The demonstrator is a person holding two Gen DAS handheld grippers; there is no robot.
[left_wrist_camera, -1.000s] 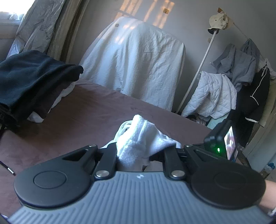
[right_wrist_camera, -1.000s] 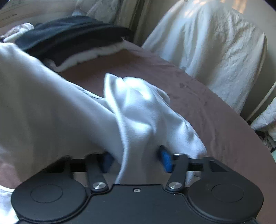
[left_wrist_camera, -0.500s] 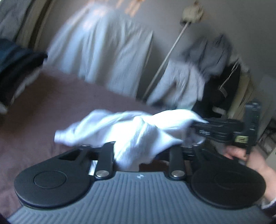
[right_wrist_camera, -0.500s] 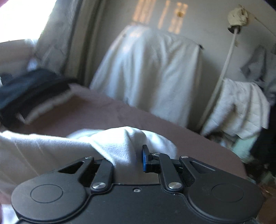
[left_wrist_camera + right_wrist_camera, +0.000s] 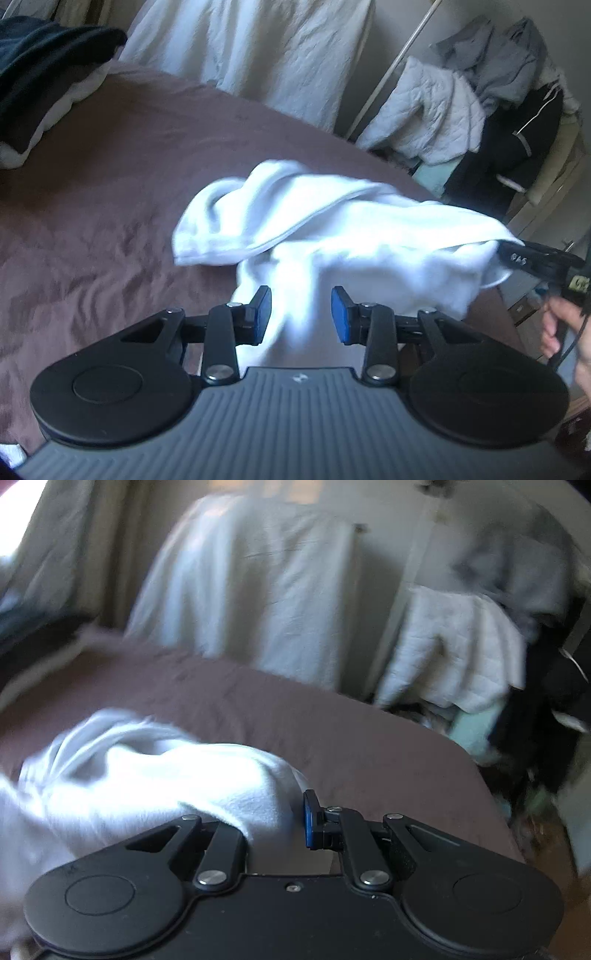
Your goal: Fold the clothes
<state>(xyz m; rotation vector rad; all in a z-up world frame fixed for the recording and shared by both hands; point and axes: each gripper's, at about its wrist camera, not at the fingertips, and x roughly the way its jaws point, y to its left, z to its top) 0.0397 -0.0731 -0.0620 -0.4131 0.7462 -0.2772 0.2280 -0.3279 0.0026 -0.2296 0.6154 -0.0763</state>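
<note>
A crumpled white garment [image 5: 332, 236] with a stitched hem lies bunched on the brown bed [image 5: 110, 166], one end passing loose between the released left claw [image 5: 301, 314], the other clenched in the right claw [image 5: 291, 819].

White marks, perhaps "045", show on the right gripper [image 5: 517, 254] arm.

The cloth [image 5: 332, 236] on the bed is plain white. The bedspread [image 5: 110, 177] is a dull brownish purple with no pattern. Both grippers are black with blue pads [image 5: 338, 319]. Behind hangs a creased white sheet [image 5: 258, 48], with a white quilted jacket [image 5: 432, 114], grey tops [image 5: 506, 62] and a folded black pile [image 5: 40, 74].
</note>
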